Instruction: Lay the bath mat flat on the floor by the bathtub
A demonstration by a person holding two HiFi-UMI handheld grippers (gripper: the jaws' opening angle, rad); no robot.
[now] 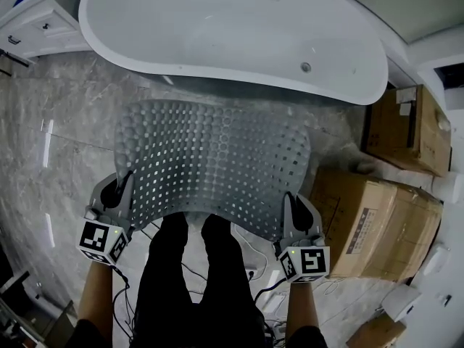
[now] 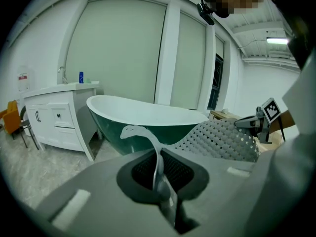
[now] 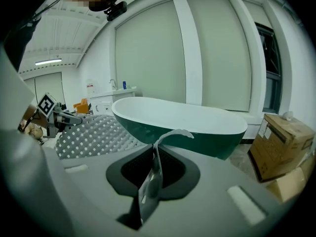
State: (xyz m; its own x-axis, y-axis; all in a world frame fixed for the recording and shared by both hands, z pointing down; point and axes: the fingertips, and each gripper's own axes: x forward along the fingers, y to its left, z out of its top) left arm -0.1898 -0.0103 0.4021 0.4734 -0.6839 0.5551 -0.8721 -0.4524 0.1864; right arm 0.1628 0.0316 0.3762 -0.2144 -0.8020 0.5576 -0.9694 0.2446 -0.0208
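Observation:
A translucent grey bath mat (image 1: 214, 164) with rows of holes and bumps hangs spread out above the floor, just in front of the white bathtub (image 1: 232, 27). My left gripper (image 1: 122, 191) is shut on the mat's near left corner. My right gripper (image 1: 290, 207) is shut on its near right corner. In the left gripper view the pinched mat edge (image 2: 157, 157) curls up between the jaws, and the mat (image 2: 222, 139) bulges at the right. The right gripper view shows the same pinched edge (image 3: 155, 169) and the mat (image 3: 94, 135) at the left.
Cardboard boxes (image 1: 377, 220) stand on the marble floor (image 1: 58, 143) to the right, another box (image 1: 409, 129) behind them. A white cabinet (image 1: 32, 17) stands at the far left. Cables (image 1: 250, 267) lie by the person's legs (image 1: 196, 274).

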